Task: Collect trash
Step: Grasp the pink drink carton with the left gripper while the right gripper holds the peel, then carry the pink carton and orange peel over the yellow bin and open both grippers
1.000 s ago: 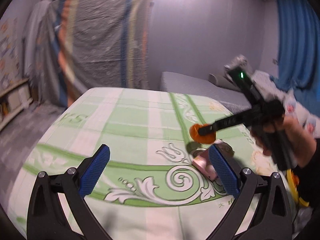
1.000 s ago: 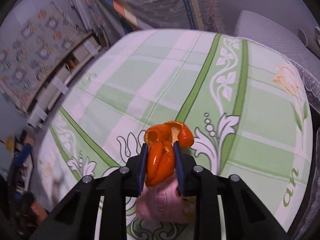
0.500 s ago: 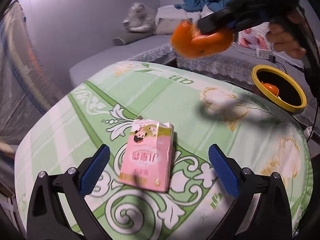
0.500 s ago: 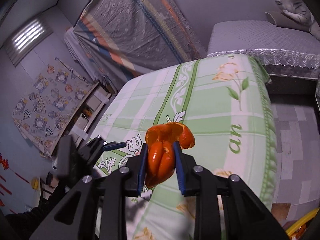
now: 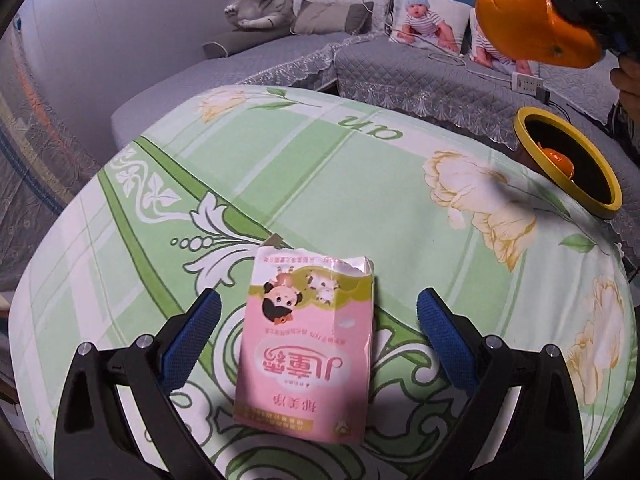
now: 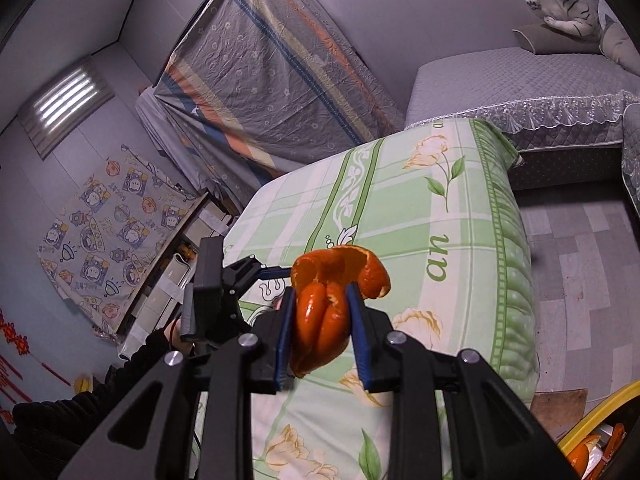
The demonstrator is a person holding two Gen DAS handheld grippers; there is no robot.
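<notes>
Left wrist view: left gripper [image 5: 318, 322] points down at the desk [image 5: 360, 168], which is covered with a green-and-white floral cloth. Jaws stand wide apart, blue pads clear of everything. A pink carton [image 5: 308, 348] lies flat on the cloth between them, nearer the left pad but touching neither; its torn top end points away from the camera, print upside down. The carton sits near the desk's near edge, roughly mid-width.

Upper right of the same view: the right gripper [image 5: 588, 12] is in the air above the desk's far right corner, with an orange peel [image 5: 532, 24] clamped at its tip. Part of the hand holding it shows at the right border. Below it, off the desk's right edge, stands a yellow-rimmed bin [image 5: 600, 200] with a black interior; a piece of orange peel already lies inside.

Right wrist view: right gripper [image 6: 322, 332], jaws nearly closed, both blue pads pressing the sides of the orange peel [image 6: 324, 320]. The peel is folded between the pads and flares open above them. It hangs above the cloth, touching nothing else. The left gripper [image 6: 224, 292] appears at left, over the desk, held by a hand in a dark sleeve [image 6: 100, 396]. The bin's yellow rim [image 6: 596, 416] shows at the lower right corner, with orange scraps inside. A grey sofa [image 6: 520, 80] stands beyond the desk's far edge.
</notes>
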